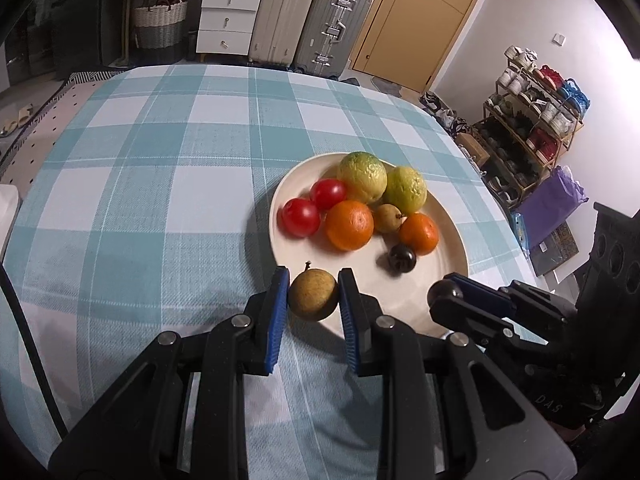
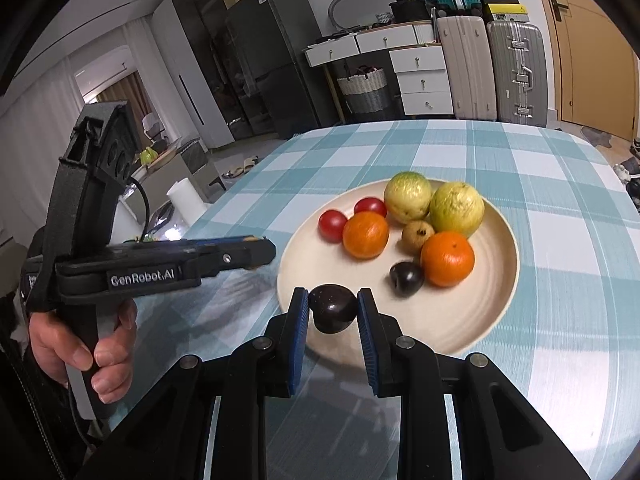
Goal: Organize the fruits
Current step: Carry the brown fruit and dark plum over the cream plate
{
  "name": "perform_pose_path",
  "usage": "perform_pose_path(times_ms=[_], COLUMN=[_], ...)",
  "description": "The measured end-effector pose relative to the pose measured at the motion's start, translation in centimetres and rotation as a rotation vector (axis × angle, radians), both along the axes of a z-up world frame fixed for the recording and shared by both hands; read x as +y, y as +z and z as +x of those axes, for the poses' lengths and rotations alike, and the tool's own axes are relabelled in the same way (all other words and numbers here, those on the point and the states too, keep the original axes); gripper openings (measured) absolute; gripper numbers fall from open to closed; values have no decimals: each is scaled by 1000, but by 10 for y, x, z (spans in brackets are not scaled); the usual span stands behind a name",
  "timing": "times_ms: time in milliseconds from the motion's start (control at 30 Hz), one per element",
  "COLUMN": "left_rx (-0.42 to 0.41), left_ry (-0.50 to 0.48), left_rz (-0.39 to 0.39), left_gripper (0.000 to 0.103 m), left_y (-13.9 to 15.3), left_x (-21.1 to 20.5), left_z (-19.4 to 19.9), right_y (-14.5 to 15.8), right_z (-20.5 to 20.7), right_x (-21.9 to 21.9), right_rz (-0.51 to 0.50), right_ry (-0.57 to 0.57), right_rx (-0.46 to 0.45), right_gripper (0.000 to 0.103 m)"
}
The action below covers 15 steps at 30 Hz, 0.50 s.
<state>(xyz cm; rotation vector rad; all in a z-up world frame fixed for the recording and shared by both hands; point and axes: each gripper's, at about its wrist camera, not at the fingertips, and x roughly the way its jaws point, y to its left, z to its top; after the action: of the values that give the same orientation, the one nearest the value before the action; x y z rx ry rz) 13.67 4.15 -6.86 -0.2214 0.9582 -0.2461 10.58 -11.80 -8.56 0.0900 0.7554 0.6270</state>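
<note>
Left gripper (image 1: 313, 295) clamps brown fruit (image 1: 313, 295), right gripper (image 2: 333, 308) clamps dark plum (image 2: 333, 308), both at near rim of plate (image 1: 448, 296) holding seven fruits.

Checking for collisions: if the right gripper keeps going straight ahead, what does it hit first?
Probably the dark plum lying on the plate, though depth is uncertain. The right gripper already holds another dark fruit.

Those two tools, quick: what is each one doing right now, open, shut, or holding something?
Left tool: shut on the brown round fruit, at the plate's near edge.
Right tool: shut on the dark plum, over the plate's near edge.
</note>
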Motion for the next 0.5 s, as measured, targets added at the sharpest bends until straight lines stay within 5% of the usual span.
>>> perform_pose_path(times_ms=[500], left_rx=[22], left_ry=[-3], left_rz=[-10], left_gripper=[22], left_y=[-14], left_x=[-3], left_z=[31], right_y=[-1], right_z=[39], right_x=[5], right_rz=[-10], right_ry=[-11], right_rx=[-11], right_gripper=[25])
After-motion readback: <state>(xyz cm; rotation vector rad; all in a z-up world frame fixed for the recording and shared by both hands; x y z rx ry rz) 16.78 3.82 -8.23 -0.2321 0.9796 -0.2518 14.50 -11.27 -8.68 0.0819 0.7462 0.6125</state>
